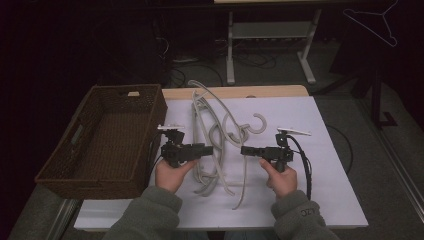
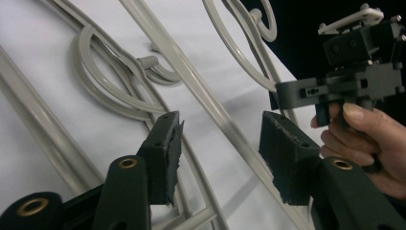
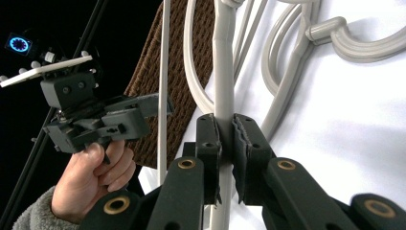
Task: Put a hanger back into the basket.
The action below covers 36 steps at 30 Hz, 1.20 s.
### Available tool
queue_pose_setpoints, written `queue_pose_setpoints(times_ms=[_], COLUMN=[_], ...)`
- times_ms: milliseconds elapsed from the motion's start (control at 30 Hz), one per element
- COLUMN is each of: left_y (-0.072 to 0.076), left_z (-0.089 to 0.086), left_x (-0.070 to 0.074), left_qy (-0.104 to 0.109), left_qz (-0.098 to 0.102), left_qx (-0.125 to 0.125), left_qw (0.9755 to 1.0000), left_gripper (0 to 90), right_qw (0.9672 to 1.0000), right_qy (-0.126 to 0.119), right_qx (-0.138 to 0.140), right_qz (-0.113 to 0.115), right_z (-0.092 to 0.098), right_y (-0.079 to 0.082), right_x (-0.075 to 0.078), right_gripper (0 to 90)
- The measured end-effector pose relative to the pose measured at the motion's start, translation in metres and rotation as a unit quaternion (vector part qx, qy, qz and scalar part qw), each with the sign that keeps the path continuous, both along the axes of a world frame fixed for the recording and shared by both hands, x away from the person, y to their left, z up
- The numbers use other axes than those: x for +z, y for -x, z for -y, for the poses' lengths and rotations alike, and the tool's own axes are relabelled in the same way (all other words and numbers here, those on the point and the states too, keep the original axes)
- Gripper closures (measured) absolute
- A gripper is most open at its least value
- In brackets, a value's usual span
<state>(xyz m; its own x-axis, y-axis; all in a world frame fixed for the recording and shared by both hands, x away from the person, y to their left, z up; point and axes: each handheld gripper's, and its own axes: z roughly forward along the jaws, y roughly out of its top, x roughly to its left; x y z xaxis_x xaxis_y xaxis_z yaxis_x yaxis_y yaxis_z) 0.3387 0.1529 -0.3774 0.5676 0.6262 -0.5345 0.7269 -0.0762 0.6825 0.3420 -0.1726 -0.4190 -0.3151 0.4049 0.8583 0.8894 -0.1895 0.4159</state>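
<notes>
We've got a tangle of grey hangers (image 1: 215,145) mid-worktop (image 1: 325,200), just right of the wicker basket (image 1: 107,137). Our right claw (image 3: 226,143) is clenched on one hanger bar, pads pinching it tight. Left claw (image 2: 220,143) is released, jaws apart w/ a hanger bar running between them, pads not pressing on it. Both claws face each other across the pile, hands low at the near edge.
</notes>
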Motion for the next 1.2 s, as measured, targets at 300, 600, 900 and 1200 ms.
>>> queue_pose_setpoints(times_ms=[300, 600, 900, 1200], left_y=[-0.007, -0.01, -0.012, -0.01], left_z=[0.004, 0.001, -0.004, -0.007], left_x=[-0.002, -0.002, -0.007, -0.008], left_qy=[0.037, 0.079, 0.142, 0.192], left_qz=[-0.025, -0.045, -0.082, -0.092], left_qx=[-0.001, 0.004, 0.006, 0.011], left_qw=[0.999, 0.9959, 0.9864, 0.9771], left_gripper=[68.9, 75.7, 82.7, 86.0], right_qw=[1.0, 0.9999, 0.9995, 0.9965], right_qy=[-0.001, 0.0, 0.01, 0.037], right_qx=[-0.003, 0.002, 0.01, 0.011], right_qz=[0.009, 0.015, 0.027, 0.075], right_z=[0.003, 0.004, 0.004, 0.003], right_y=[0.004, 0.008, 0.013, 0.018], right_x=[0.0, 0.003, 0.007, 0.011], right_gripper=[80.9, 80.8, 80.4, 73.9])
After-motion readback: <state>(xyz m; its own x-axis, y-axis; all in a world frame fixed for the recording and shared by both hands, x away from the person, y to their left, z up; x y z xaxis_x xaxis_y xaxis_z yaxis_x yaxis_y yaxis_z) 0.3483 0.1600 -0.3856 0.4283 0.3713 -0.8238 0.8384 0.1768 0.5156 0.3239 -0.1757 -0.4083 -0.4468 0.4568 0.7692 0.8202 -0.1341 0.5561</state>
